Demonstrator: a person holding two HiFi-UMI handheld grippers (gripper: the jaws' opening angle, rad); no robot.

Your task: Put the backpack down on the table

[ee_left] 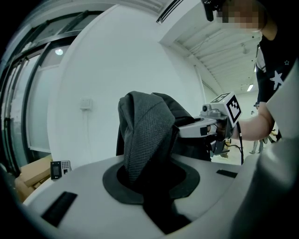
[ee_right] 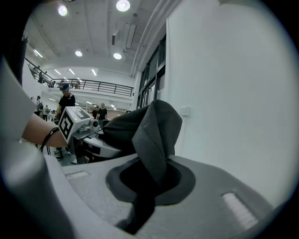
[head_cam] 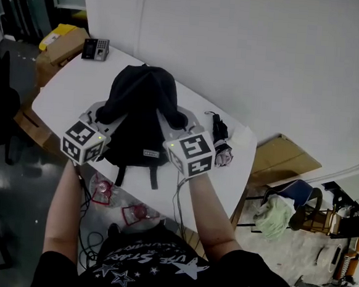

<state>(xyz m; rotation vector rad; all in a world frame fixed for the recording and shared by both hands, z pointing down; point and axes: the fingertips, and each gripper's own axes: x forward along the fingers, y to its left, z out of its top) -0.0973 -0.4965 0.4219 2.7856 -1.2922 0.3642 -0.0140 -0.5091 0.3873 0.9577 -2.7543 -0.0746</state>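
A black backpack (head_cam: 138,115) stands upright over the white table (head_cam: 66,90), its top toward the wall and two straps dangling at the near edge. I cannot tell whether its base rests on the table. My left gripper (head_cam: 104,114) is shut on a fold of the backpack's grey fabric (ee_left: 145,135) at its left side. My right gripper (head_cam: 169,120) is shut on a fold of the backpack's fabric (ee_right: 156,133) at its right side. Each gripper view shows the other gripper across the bag: the right gripper (ee_left: 212,123) and the left gripper (ee_right: 77,123).
A folded black umbrella (head_cam: 220,140) lies on the table right of the bag. A small keypad device (head_cam: 95,49) sits at the far left corner. Cardboard boxes (head_cam: 63,47) stand left of the table, flat cardboard (head_cam: 283,157) and a chair with clothes (head_cam: 286,207) to the right.
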